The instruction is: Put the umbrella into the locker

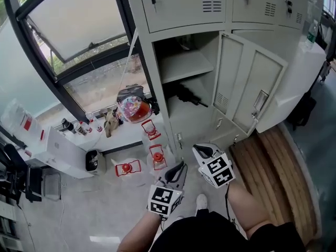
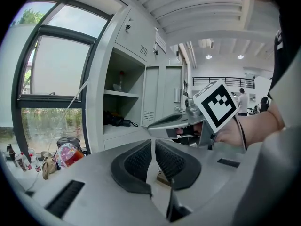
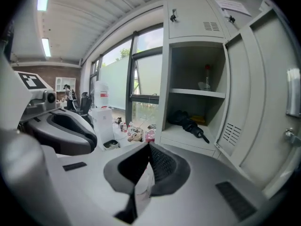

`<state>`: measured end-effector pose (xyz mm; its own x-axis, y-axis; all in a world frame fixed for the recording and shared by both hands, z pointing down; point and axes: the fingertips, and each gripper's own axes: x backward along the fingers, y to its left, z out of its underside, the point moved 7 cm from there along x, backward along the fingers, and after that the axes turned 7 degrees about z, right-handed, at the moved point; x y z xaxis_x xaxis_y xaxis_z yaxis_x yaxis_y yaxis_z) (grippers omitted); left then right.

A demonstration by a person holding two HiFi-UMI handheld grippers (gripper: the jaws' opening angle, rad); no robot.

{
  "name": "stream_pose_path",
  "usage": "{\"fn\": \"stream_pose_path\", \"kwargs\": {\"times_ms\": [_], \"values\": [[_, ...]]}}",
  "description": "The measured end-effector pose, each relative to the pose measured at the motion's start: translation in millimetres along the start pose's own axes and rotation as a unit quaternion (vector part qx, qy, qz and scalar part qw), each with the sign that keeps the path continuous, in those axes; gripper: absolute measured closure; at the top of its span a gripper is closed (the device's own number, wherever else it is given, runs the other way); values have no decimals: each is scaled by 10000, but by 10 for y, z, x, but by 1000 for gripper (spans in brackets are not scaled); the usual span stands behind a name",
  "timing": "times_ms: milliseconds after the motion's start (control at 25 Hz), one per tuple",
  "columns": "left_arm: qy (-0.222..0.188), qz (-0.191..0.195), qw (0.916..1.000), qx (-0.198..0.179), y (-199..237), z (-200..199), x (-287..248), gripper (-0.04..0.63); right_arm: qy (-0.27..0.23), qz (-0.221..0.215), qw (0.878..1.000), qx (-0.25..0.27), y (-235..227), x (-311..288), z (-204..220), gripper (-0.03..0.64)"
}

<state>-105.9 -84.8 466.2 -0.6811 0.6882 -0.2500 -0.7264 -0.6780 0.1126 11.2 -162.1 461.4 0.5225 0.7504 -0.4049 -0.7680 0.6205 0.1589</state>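
Folded umbrella (image 1: 186, 95) is seen on the locker (image 1: 157, 72) shelf; judged light, soft, best taken by its stiff handle; fingers of left gripper (image 1: 176, 173) and right gripper (image 1: 206, 152) are clenched, empty.

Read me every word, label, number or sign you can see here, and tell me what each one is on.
No text here is legible.
Sheet on a top locker door: print too blurred to read.
Red label on the white jug: too blurred to read.
Bottles under the window: labels too small to read.
Square markers: black-and-white patterns only, no letters.
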Motion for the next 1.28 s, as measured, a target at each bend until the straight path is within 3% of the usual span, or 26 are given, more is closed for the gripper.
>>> {"fn": "stream_pose_path", "kwargs": {"times_ms": [640, 1280], "values": [[-61, 469, 9989, 53, -481, 371, 750, 566, 133, 418, 9985, -324, 864, 830, 297, 563], [-65, 407, 9991, 9, -354, 391, 884, 566, 32, 391, 9986, -352, 1042, 820, 262, 563]]}}
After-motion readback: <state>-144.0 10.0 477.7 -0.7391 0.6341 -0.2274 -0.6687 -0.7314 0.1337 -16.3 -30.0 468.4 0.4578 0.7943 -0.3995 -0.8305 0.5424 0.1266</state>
